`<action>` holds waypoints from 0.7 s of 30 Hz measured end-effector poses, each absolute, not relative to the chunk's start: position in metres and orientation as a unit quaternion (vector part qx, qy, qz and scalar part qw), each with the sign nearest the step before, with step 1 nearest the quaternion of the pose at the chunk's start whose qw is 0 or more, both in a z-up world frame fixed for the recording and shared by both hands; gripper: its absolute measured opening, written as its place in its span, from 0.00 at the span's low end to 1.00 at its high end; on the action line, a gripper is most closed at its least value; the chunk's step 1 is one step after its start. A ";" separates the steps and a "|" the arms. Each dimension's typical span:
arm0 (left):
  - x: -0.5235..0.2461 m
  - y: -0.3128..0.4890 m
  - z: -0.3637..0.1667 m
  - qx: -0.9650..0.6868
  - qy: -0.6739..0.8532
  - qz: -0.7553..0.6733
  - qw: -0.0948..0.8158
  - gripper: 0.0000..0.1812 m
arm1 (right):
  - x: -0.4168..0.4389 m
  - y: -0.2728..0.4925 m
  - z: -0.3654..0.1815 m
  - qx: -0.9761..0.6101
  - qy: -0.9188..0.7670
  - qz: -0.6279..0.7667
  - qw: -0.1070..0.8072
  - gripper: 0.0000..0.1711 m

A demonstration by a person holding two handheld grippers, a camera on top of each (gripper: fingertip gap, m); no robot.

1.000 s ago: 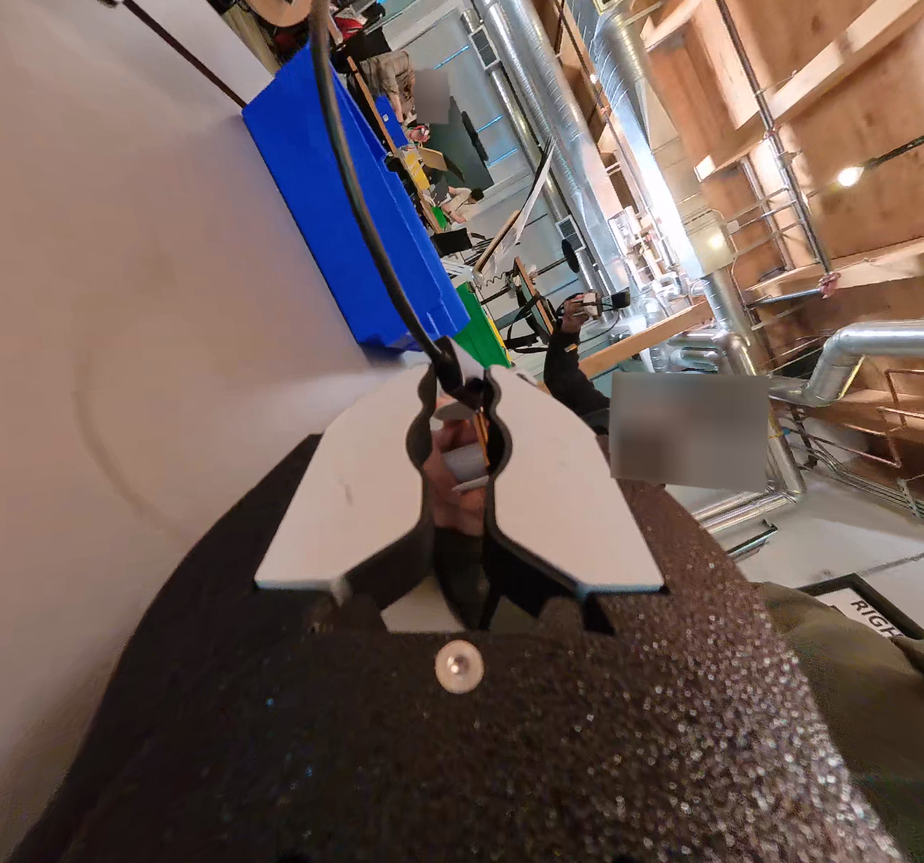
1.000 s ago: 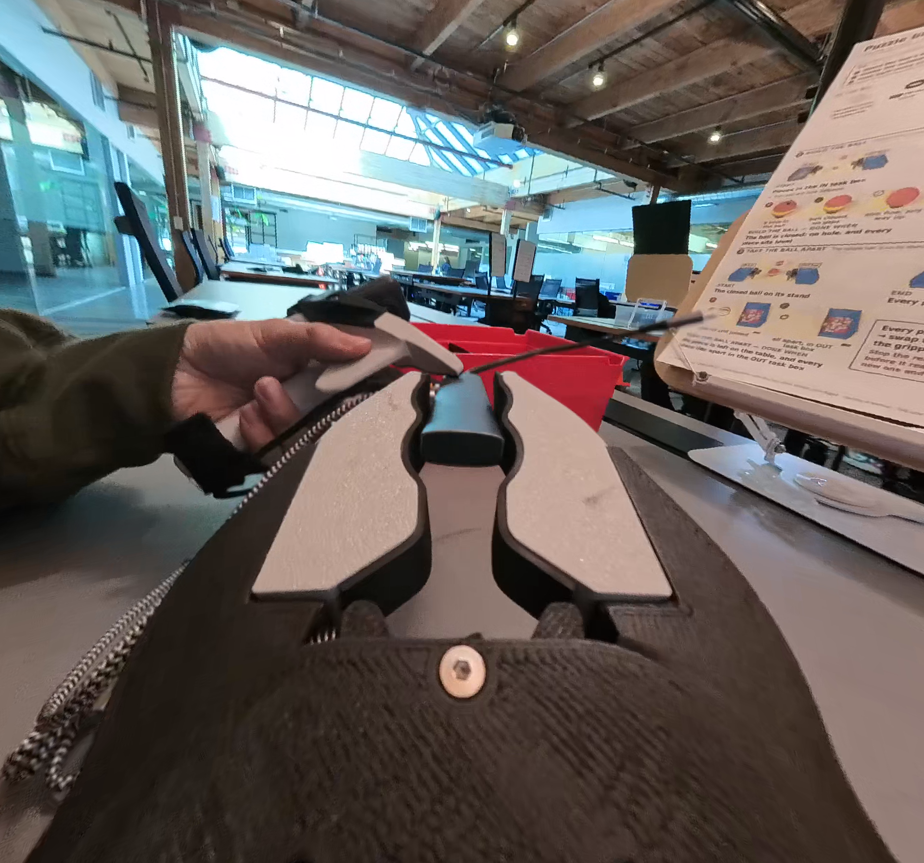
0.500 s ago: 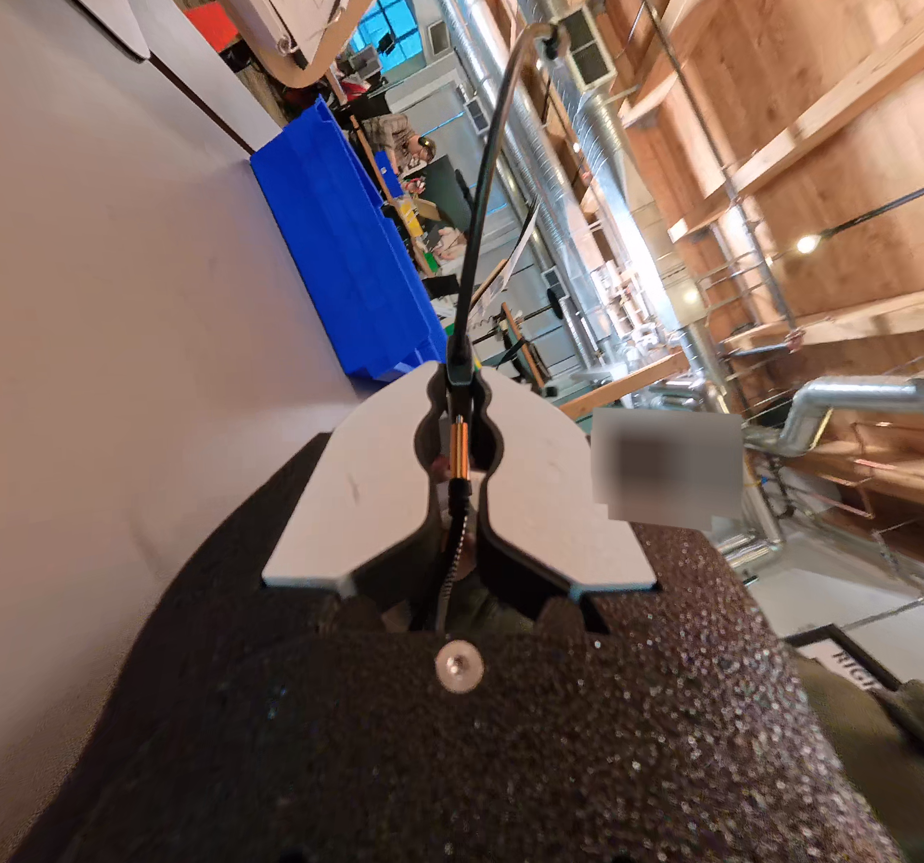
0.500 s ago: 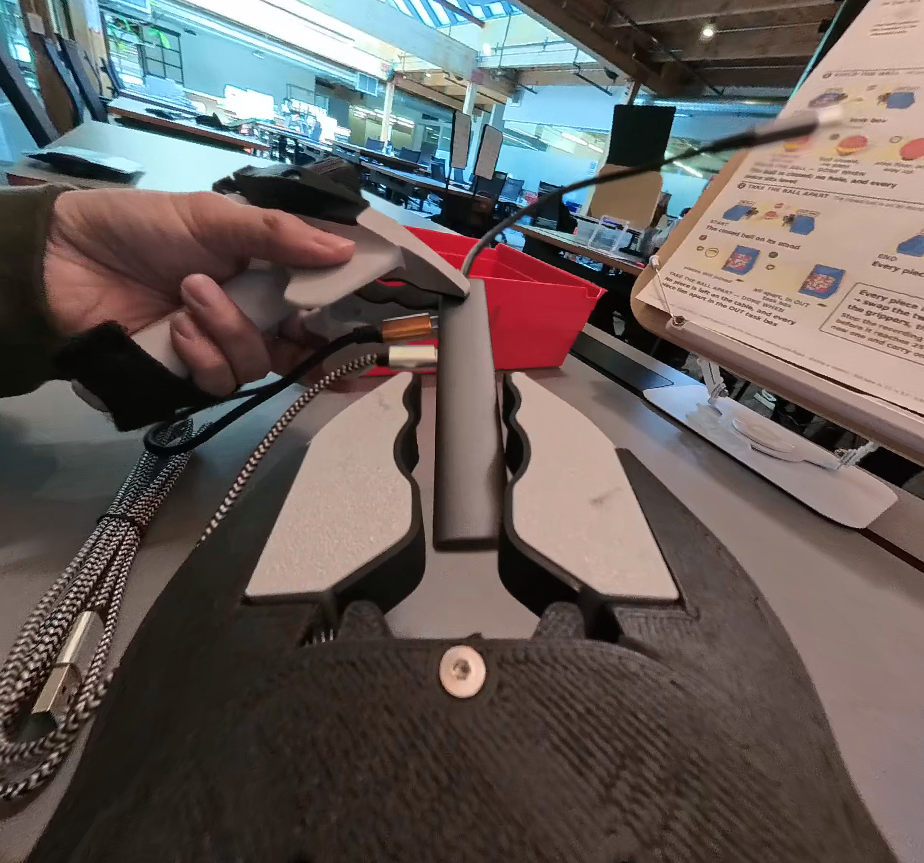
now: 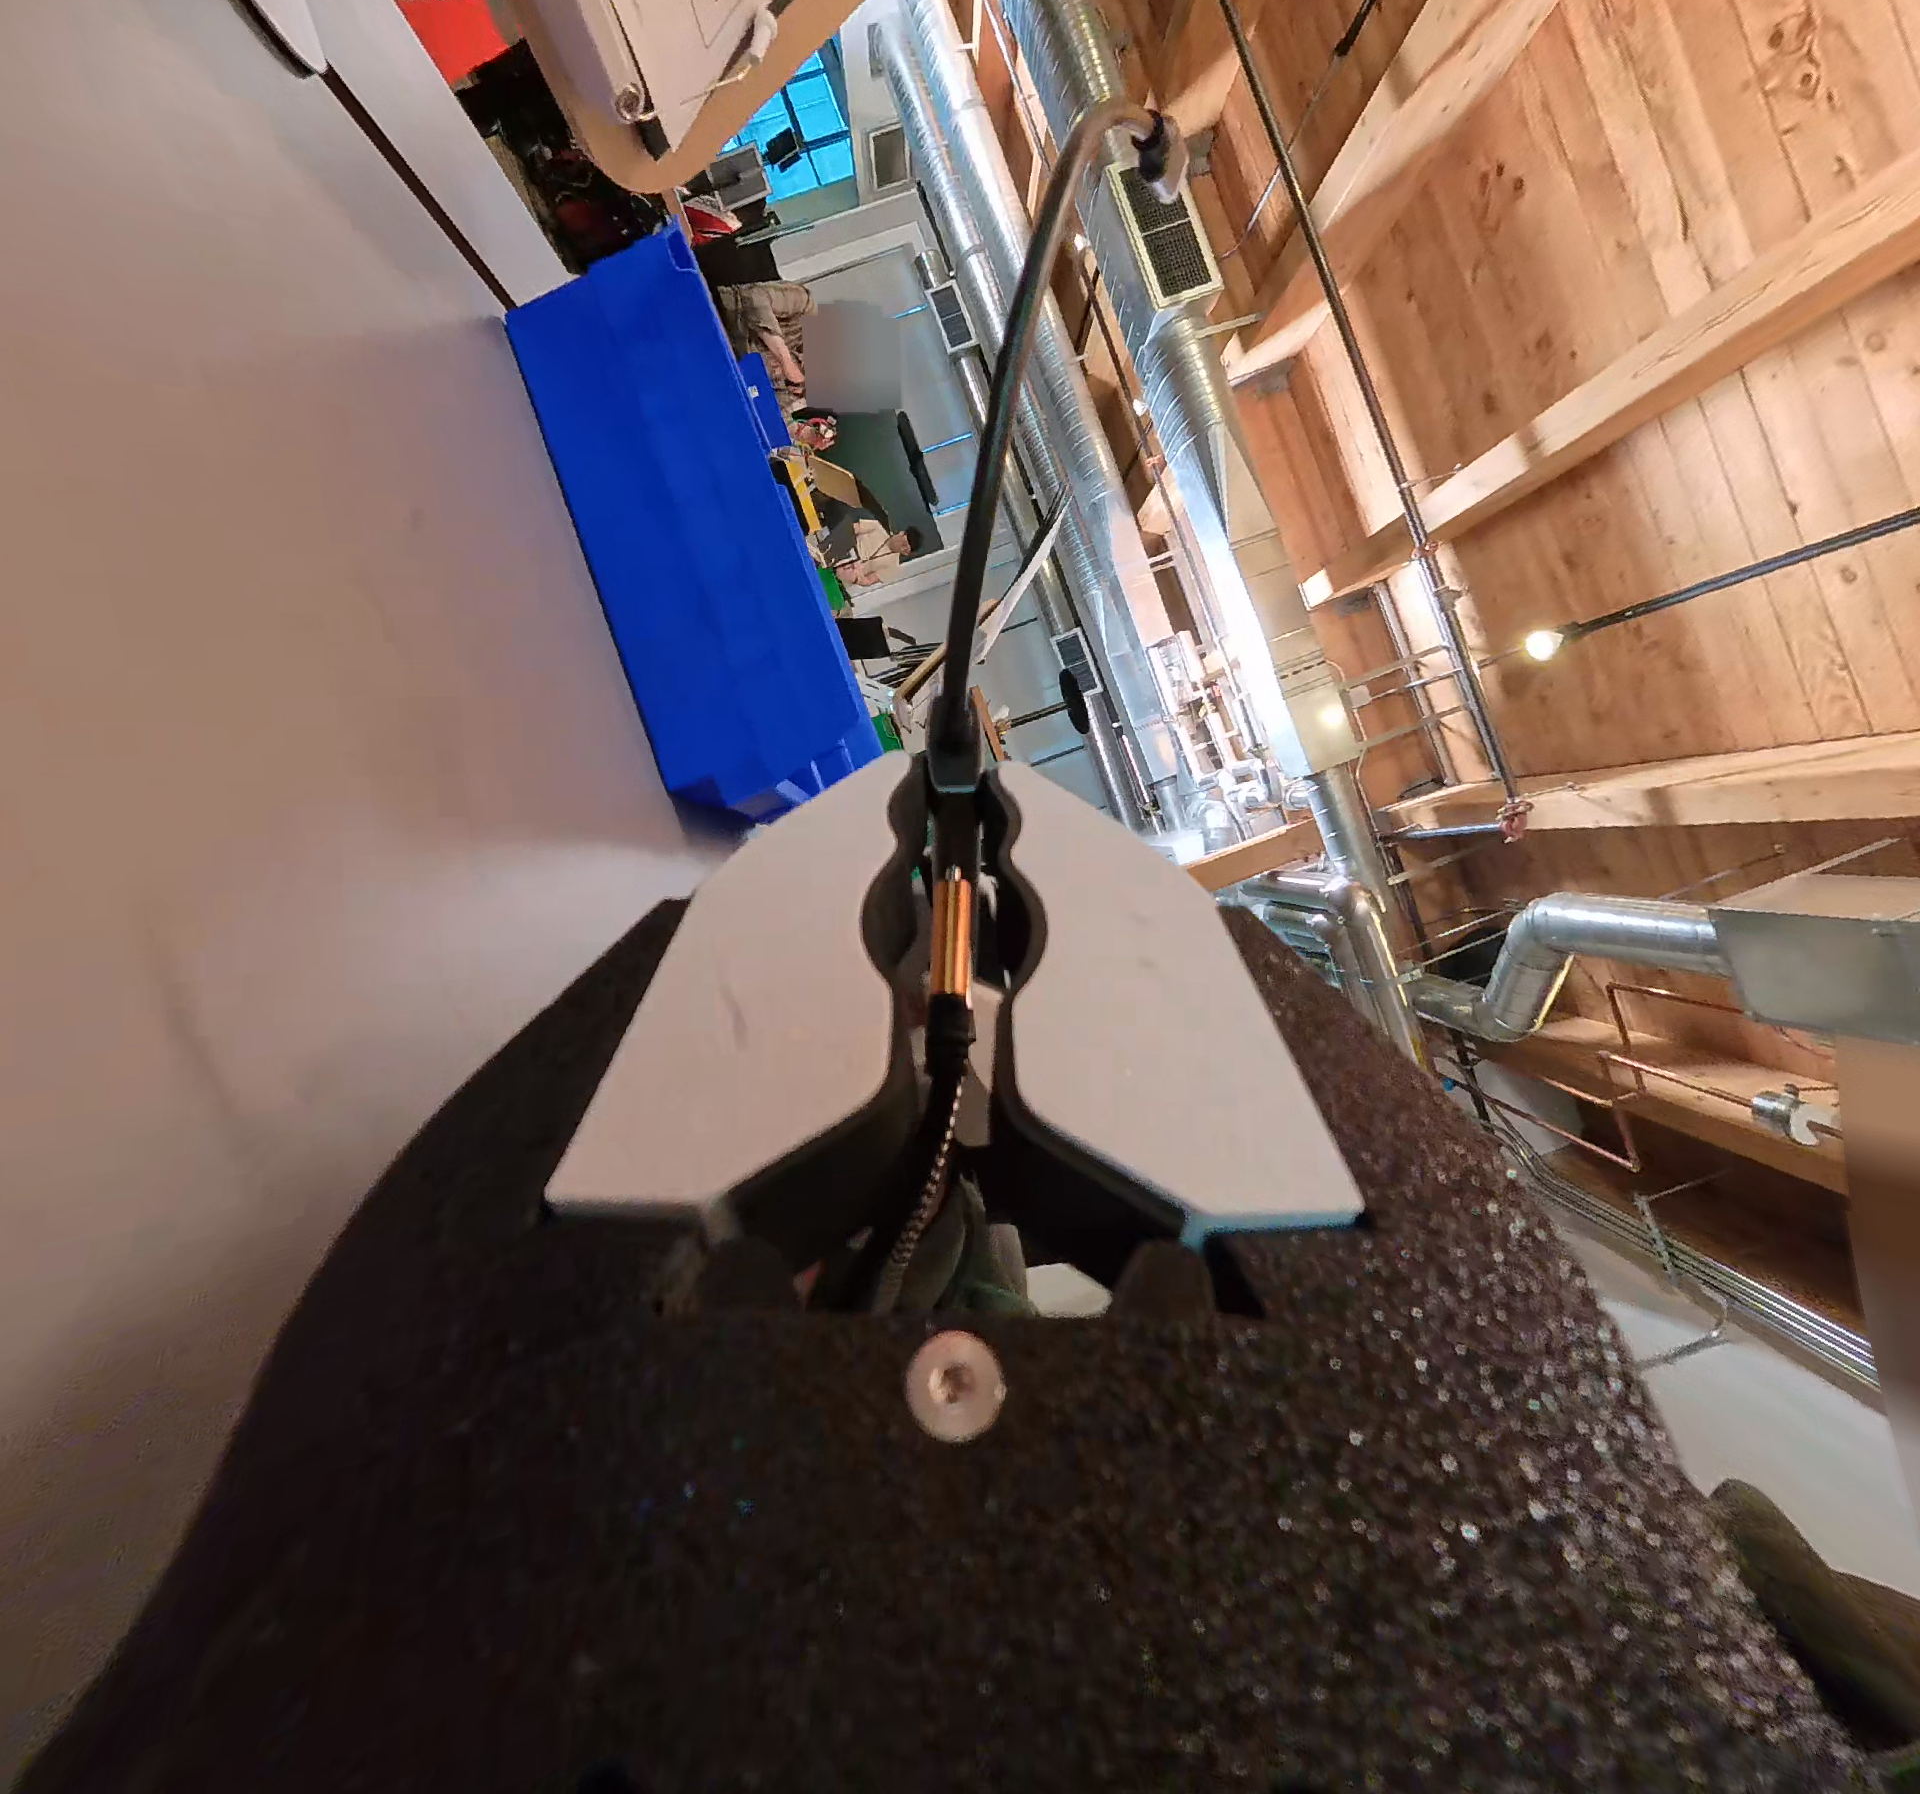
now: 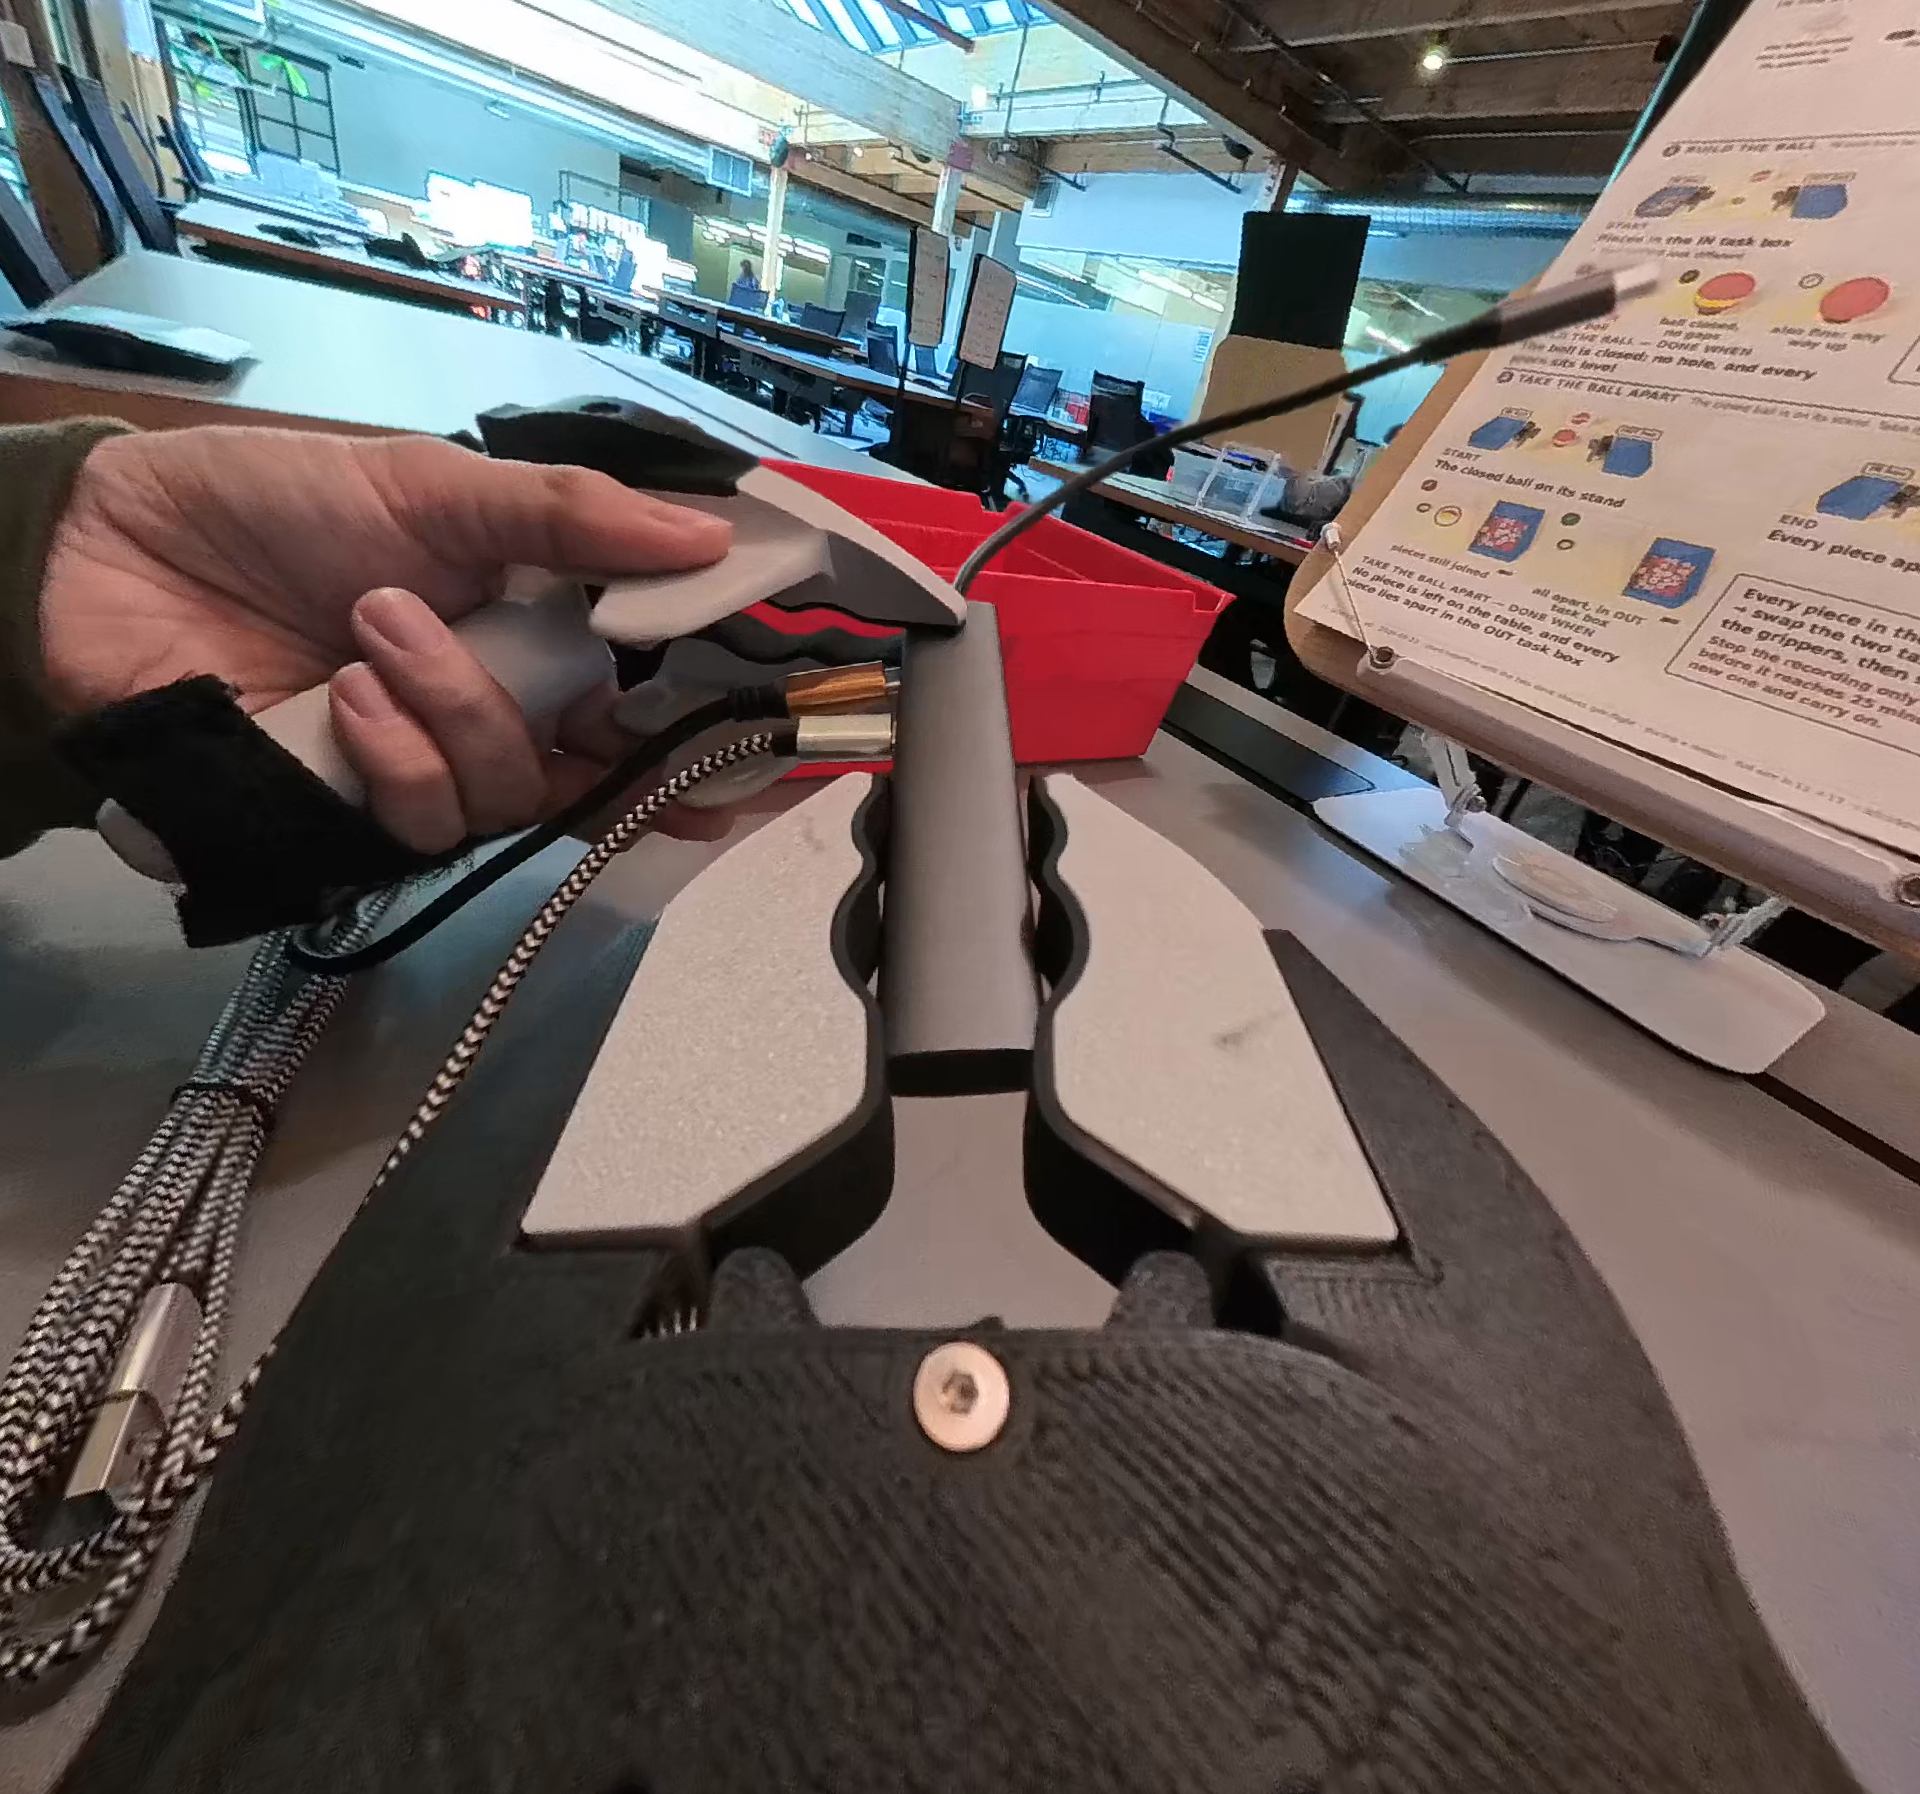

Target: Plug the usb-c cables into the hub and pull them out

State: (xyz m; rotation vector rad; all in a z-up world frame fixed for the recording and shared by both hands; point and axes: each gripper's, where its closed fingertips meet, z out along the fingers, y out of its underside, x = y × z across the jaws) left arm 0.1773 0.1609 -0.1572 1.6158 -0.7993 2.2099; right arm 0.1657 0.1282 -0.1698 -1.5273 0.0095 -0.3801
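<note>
In the right wrist view my right gripper [image 6: 956, 788] is shut on a dark grey hub [image 6: 956, 861], held lengthwise above the table. Two plugs sit in the hub's left side: a gold plug [image 6: 836, 690] on a black cable and a silver plug [image 6: 844, 736] on a braided black-and-white cable [image 6: 540, 955]. The left gripper [image 6: 821, 638], held by a hand [image 6: 312, 581], closes around the gold plug. In the left wrist view my left gripper [image 5: 951, 778] grips that gold plug [image 5: 951, 934]. The hub's own thin cable [image 5: 997, 456] curves up to a free plug [image 5: 1158, 160].
A red bin [image 6: 1070, 632] stands just behind the hub. An instruction sheet on a tilted board [image 6: 1662, 456] stands at the right on the grey table [image 6: 1558, 1173]. Coiled braided cable [image 6: 125, 1329] lies at lower left. A blue bin [image 5: 707, 549] shows in the left wrist view. There is about 5 cm between the tips of the two grippers.
The hub has tipped from end-on to lying lengthwise between my right fingers. The left gripper has come in close with the gold plug at the hub's side; little changed in the last half second.
</note>
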 end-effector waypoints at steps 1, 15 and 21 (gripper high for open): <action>0.178 0.162 -0.159 0.563 -0.275 0.766 0.143 0.05 | 0.166 0.129 -0.171 -0.690 0.003 -0.176 0.702 0.15; 0.181 0.172 -0.161 0.570 -0.456 0.671 -0.131 0.11 | 0.179 0.123 -0.175 -0.704 0.065 -0.148 0.691 0.15; 0.169 0.165 -0.157 0.493 -0.613 0.561 -0.258 0.11 | 0.194 0.111 -0.171 -0.690 0.105 -0.126 0.705 0.15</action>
